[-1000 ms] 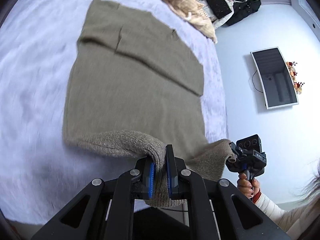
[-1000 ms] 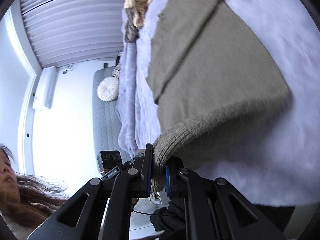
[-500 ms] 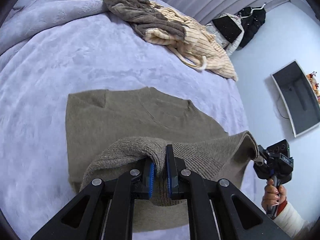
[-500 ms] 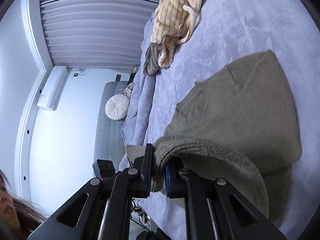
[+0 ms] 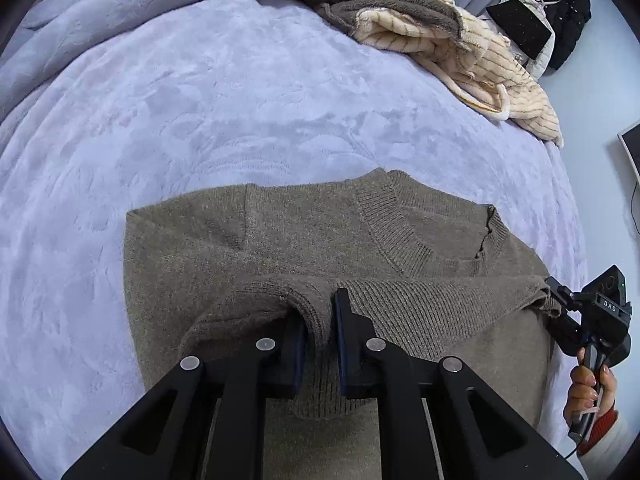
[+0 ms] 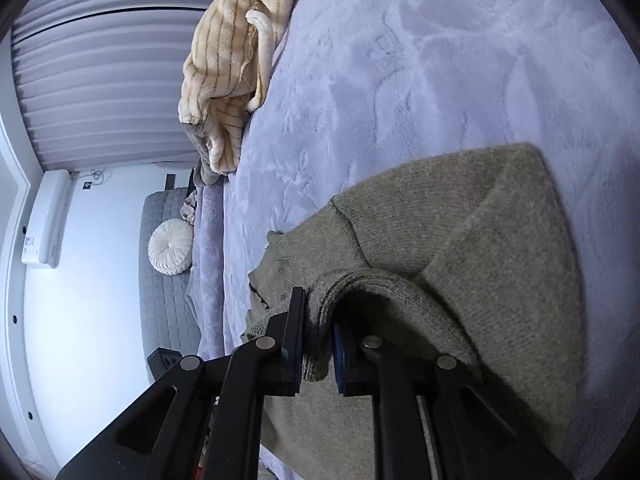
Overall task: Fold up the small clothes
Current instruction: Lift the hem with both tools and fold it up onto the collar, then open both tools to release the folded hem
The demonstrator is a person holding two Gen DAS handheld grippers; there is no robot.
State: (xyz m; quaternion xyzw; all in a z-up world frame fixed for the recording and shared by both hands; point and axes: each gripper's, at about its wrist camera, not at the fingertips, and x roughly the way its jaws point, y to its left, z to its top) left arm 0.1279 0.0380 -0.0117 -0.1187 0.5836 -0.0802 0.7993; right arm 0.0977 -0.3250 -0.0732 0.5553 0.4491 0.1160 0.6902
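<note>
Sweater hem (image 5: 400, 304) at collar (image 5: 404, 248); open blanket (image 5: 200, 120) beyond.

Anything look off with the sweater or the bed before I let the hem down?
Mostly fine. The sweater lies flat and the left gripper and right gripper hold its ribbed hem. One oddity: the neckline looks frayed or split at its right side. A heap of unfolded clothes crowds the far corner.

Your right tool (image 6: 318, 344) has just been easing its jaws apart, the ribbed hem of the olive-brown knitted sweater (image 6: 480, 264) still between them, folded onto itself on the lavender plush bed cover (image 6: 420, 72). A cream striped fleece garment (image 6: 228, 60) lies beyond.
</note>
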